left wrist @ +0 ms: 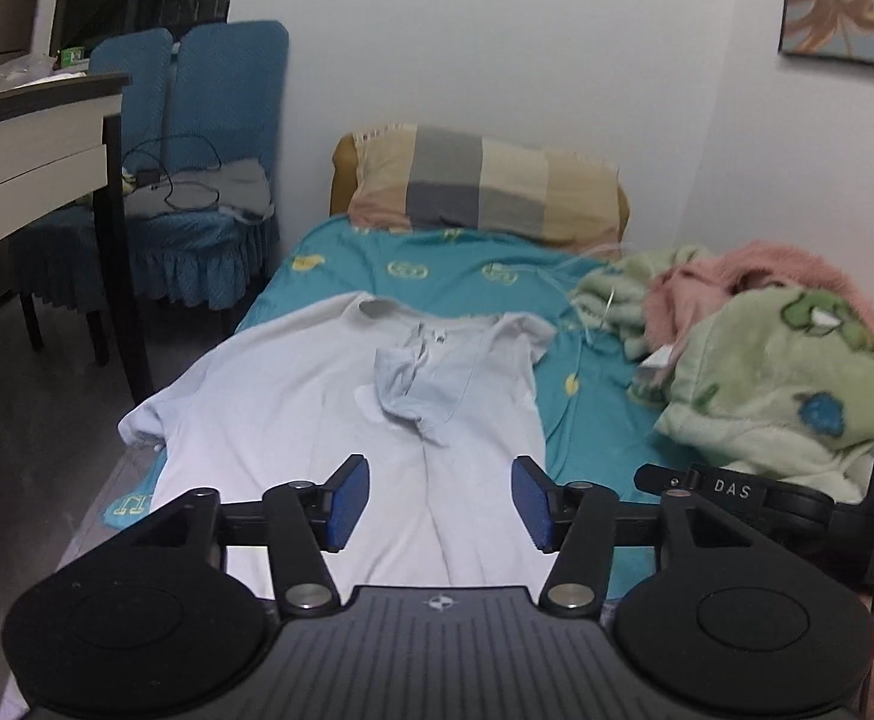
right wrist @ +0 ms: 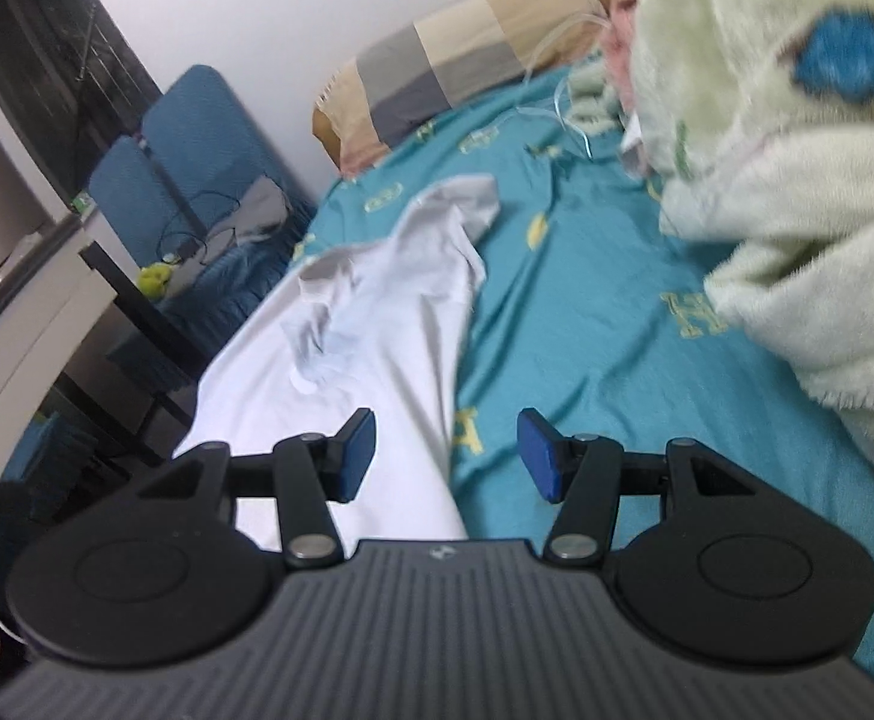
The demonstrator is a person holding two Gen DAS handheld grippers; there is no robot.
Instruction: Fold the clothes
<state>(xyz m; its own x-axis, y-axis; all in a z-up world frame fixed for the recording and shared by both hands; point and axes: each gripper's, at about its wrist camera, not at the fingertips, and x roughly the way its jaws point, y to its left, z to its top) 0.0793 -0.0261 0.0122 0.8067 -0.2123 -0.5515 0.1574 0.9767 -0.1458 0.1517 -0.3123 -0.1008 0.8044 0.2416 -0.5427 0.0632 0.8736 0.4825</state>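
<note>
Left wrist view: shirt (left wrist: 293, 420) lies flat on bed (left wrist: 467, 276), soft and limp; grip hem corners. Left claw (left wrist: 440, 501) and right claw (right wrist: 446, 456) spread, empty.

We hold our left gripper (left wrist: 440, 501) level, its blue fingers (left wrist: 350, 501) spread wide with nothing between them. Our right gripper (right wrist: 446, 455) is likewise spread, fingers (right wrist: 538, 455) apart and unloaded.

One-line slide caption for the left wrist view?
Open left gripper hovers over a white shirt spread on the teal bedsheet.
</note>
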